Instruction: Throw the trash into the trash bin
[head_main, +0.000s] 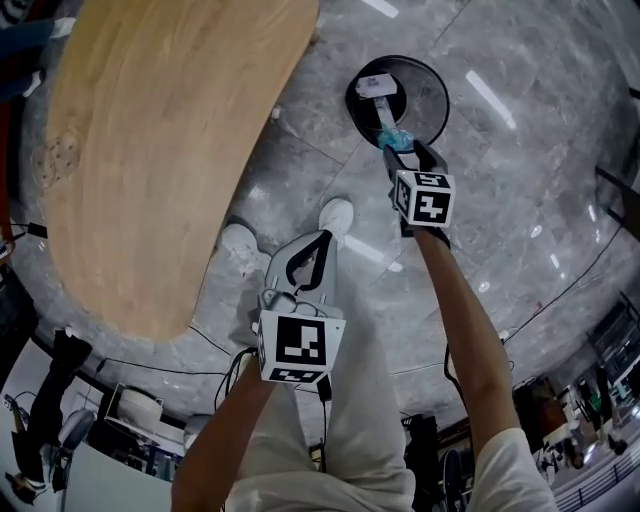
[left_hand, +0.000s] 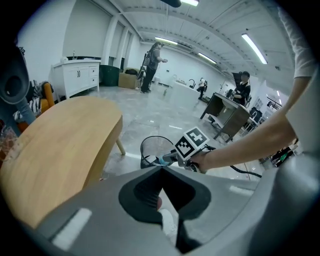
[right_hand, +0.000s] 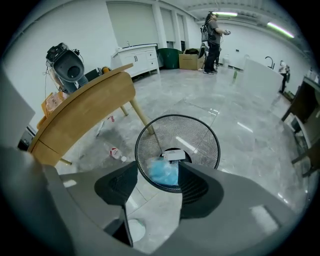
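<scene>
Above the trash bin's near rim I have the right gripper pointing steeply down. Its jaws stand apart and are not pinching anything. A crumpled blue piece of trash sits loose in the gap between their tips, just over the bin's mesh wall. I cannot tell whether it brushes either jaw. At the bottom of the bin lies a white slip of paper. Well back from the bin, on my side of it, the left gripper hangs over the person's white shoes. It is clenched, tips meeting, with nothing between them. A wooden table stands to the left of the bin. Small bits of litter lie on the floor between the bin and the table.
</scene>
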